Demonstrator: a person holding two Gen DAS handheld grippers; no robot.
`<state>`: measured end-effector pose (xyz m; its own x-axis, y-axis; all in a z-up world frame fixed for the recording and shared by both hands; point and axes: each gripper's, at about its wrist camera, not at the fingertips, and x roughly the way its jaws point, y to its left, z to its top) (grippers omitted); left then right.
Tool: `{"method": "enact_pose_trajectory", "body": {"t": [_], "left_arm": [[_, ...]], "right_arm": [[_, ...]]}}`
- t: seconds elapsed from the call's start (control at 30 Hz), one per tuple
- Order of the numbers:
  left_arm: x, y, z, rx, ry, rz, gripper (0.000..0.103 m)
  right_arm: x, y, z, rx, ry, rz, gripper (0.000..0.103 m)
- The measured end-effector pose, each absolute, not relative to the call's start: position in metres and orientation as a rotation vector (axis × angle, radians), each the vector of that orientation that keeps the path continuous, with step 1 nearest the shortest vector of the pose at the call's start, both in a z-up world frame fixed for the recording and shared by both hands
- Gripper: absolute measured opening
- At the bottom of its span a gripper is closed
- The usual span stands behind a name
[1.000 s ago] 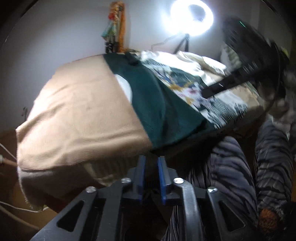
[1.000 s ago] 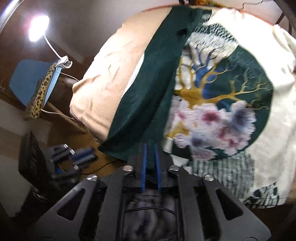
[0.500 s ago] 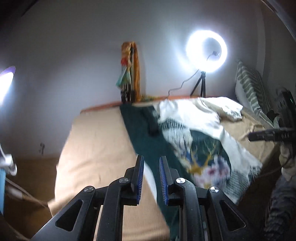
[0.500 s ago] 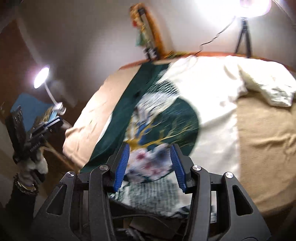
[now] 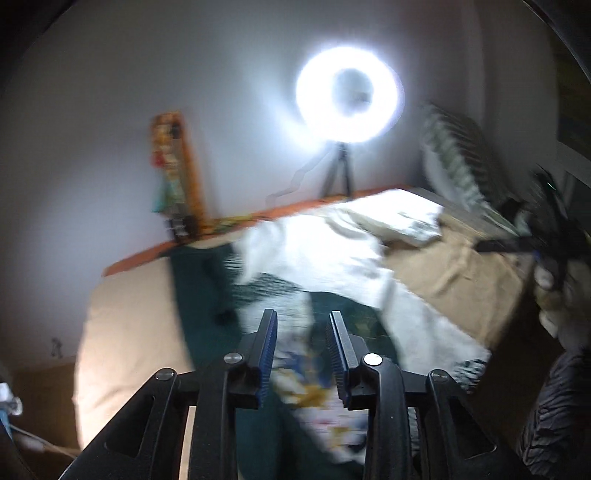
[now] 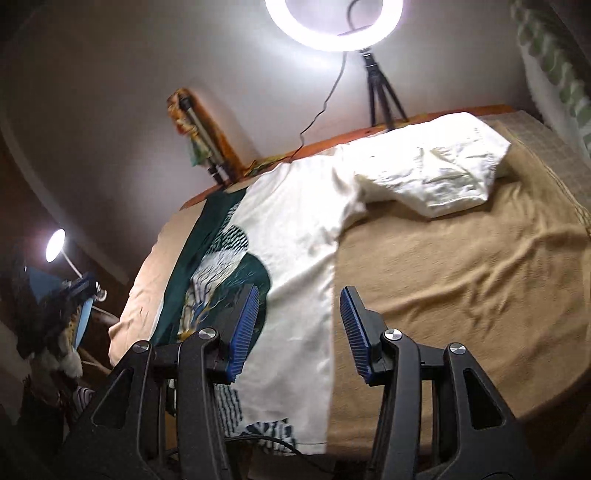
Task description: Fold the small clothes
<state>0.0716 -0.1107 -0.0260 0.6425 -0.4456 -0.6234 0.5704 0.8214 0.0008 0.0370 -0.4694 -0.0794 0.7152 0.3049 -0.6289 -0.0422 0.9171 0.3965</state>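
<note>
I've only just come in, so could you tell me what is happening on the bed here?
A person is folding a white T-shirt with a printed picture, spread on a tan blanket. The left tongs and right tongs are both open above the shirt, holding nothing. One sleeve lies out to the side, not folded in yet. A ring lamp lights the bed.

Shirt [image 6: 295, 236] lies flat on bed [image 6: 461, 280], w/ sleeve [image 6: 436, 173] out to the right. Ring light [image 6: 332, 26] on tripod behind bed; desk lamp [image 6: 55, 245] off to left; pillow [image 6: 546, 55] far right
</note>
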Motion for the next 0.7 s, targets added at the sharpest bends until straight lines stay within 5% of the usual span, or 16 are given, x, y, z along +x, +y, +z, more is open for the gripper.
{"method": "enact_pose_trajectory", "body": {"t": [0.2, 0.27, 0.37, 0.7], "left_arm": [[0.024, -0.206, -0.074, 0.216, 0.707, -0.783, 0.029], [0.010, -0.237, -0.088, 0.238, 0.724, -0.844, 0.037], [-0.003, -0.275, -0.108, 0.265, 0.759, -0.909, 0.049], [0.003, -0.326, -0.160, 0.370, 0.855, -0.905, 0.056]], "right_arm": [[0.053, -0.509, -0.083, 0.369, 0.776, 0.153, 0.049], [0.061, -0.520, -0.083, 0.377, 0.785, 0.161, 0.050], [0.077, -0.534, -0.088, 0.414, 0.795, 0.187, 0.067], [0.134, -0.552, -0.124, 0.513, 0.856, 0.245, 0.068]]}}
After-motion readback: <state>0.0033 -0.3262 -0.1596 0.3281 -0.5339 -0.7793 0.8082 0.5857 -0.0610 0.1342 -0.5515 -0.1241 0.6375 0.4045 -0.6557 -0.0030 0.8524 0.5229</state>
